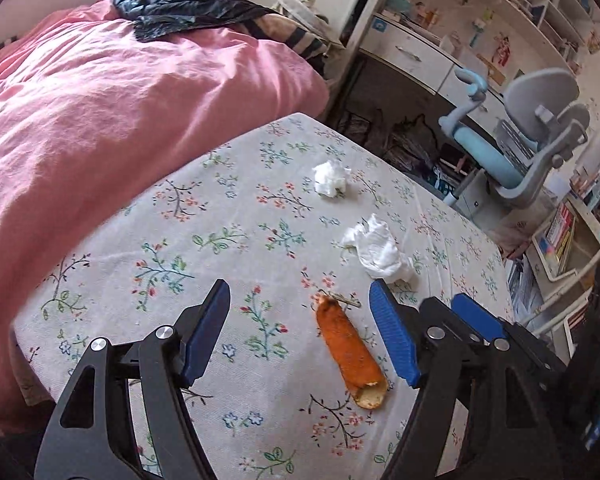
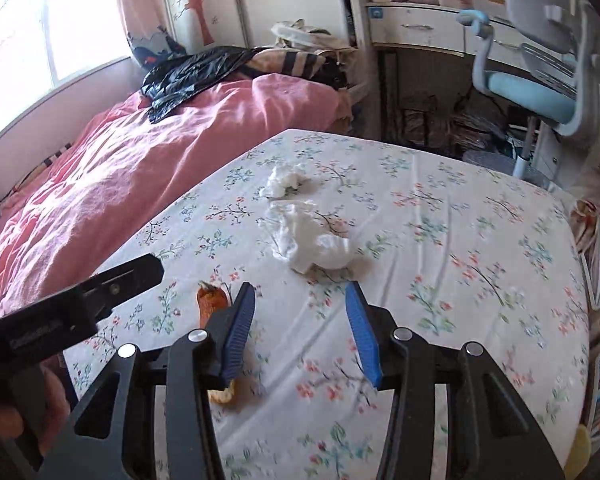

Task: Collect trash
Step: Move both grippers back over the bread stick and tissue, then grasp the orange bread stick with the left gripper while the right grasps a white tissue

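Trash lies loose on the floral bed sheet (image 1: 204,216), and we judge nothing is collected yet. Nearest us, the orange peel (image 1: 350,350) lies between the spread fingers of our left gripper (image 1: 300,332), which hangs open and empty above it, probably lined up for the first pick. Our right gripper (image 2: 300,332) hangs just beside, fingers about half open, gripping nothing, aimed at the sheet below the near crumpled tissue (image 2: 312,240) at 12 o'clock. A second tissue wad (image 2: 284,178) sits just beyond, also toward 12. Farther off, at 11 o'clock, a black trash bag (image 2: 196,72) lies slumped on the pink duvet (image 2: 112,184), likely left there as the collecting container; we cannot tell whether anything is inside.
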`<state>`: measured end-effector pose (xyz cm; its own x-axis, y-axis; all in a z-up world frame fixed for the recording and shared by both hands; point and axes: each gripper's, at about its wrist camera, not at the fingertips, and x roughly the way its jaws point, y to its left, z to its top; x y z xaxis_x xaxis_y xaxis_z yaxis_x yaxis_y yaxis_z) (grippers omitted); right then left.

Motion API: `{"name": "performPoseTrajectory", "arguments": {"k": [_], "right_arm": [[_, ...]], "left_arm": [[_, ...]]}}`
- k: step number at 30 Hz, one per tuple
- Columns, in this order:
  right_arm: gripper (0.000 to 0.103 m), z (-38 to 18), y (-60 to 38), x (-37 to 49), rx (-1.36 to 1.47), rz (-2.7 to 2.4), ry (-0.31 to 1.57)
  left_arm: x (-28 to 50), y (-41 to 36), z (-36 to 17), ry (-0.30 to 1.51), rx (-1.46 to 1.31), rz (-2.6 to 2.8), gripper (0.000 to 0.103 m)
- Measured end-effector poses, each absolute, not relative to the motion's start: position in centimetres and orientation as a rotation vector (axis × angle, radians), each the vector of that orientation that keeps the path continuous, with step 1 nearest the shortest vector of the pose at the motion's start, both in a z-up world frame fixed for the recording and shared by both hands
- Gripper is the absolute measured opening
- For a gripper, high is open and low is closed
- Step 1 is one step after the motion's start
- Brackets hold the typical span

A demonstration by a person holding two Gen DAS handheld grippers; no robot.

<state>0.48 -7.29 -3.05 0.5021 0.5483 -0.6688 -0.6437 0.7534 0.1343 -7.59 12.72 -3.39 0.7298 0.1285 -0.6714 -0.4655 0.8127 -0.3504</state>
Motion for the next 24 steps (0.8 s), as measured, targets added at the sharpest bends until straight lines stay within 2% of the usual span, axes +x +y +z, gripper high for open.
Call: {"name": "performPoseTrajectory", "arguments": {"k": [4, 5, 6, 8, 9, 17, 24], "right_arm": [[0.043, -4.2, -4.5, 2.3, -0.182, 0.726, 0.778], [0.038, -4.5, -4.1, 2.8, -0.192, 0.728, 0.793], [0.025, -5.0, -3.9, 3.4, -0.197, 0.733, 0.814], [0.01, -5.0, -4.1, 3.6, -0.199, 0.731, 0.828], [0.008, -4.8, -4.6, 3.5, -0.189, 0.73, 0.824], [0.007, -2.8, -10.9, 0.5, -0.081, 0.692, 0.824], [0.007, -2.7, -15.6, -1.0, 0.064, 0.67, 0.895]], "left_arm": [[-7.2, 14.2, -3.4, 0.674, -0.569, 0.359, 0.069], [-7.0, 14.2, -3.5, 0.679, -0.571, 0.356, 0.069], [-6.7, 14.2, -3.6, 0.687, -0.573, 0.351, 0.069], [-6.2, 14.0, -3.8, 0.702, -0.565, 0.34, 0.069], [-6.0, 13.8, -3.9, 0.711, -0.558, 0.333, 0.069], [-4.9, 11.6, -5.1, 0.791, -0.5, 0.262, 0.069], [-3.5, 8.1, -6.5, 0.875, -0.38, 0.182, 0.069]]}}
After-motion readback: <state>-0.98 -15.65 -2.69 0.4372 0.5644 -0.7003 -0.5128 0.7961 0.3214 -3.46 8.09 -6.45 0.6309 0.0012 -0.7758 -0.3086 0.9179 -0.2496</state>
